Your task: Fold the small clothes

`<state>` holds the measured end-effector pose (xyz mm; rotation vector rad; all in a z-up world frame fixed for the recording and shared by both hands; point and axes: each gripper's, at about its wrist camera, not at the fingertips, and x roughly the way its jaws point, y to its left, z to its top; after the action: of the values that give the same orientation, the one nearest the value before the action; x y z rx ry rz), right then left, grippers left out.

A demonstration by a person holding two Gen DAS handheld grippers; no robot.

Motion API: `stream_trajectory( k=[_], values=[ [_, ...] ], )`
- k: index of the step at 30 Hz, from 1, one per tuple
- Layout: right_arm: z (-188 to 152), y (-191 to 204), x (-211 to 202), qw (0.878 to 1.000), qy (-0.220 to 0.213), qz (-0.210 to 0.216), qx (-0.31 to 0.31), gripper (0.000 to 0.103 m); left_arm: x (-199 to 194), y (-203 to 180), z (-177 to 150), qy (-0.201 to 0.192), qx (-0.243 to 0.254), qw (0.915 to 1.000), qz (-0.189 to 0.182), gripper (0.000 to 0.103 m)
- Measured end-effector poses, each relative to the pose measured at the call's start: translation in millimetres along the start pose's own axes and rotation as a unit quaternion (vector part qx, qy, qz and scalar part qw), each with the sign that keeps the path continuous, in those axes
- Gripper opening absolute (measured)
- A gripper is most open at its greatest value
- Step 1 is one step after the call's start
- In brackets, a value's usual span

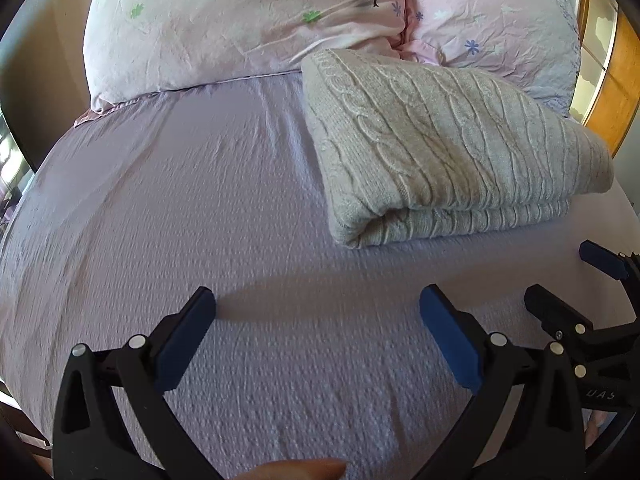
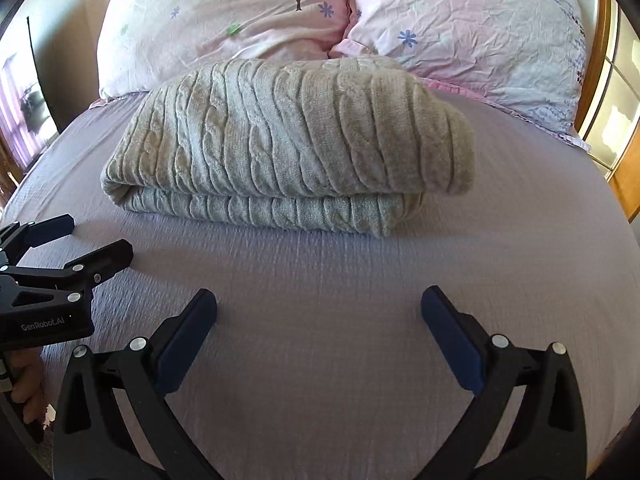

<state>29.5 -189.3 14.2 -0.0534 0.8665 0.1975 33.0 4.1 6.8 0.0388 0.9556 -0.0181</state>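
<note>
Claws first: my left gripper (image 1: 318, 300) and right gripper (image 2: 319, 300) both gape wide, holding nothing, above the bedsheet (image 1: 180, 208). Beyond lies the folded knit sweater (image 2: 288, 144), long axis crosswise, dead ahead of my right, nearer it, before 2 pillows (image 2: 360, 12).

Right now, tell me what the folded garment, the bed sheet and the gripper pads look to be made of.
Folded garment: beige cable-knit, probably wool or acrylic yarn; raised braided ribs, soft matte surface. Bed sheet: lilac woven fabric, likely crinkled cotton; fine puckered texture, no shine. Pads on the right gripper: dark blue, matte, probably rubber or foam, on black plastic fingers.
</note>
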Motion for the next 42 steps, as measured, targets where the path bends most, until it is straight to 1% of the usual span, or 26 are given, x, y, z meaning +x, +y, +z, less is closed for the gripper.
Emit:
stream_trajectory(
  k=[42],
  values=[
    [-0.1, 0.3, -0.2, 1.000, 0.001, 0.001, -0.001, 0.102, -0.2, -3.9, -1.4, 0.008, 0.001, 1.0000, 0.000, 0.101]
  ],
)
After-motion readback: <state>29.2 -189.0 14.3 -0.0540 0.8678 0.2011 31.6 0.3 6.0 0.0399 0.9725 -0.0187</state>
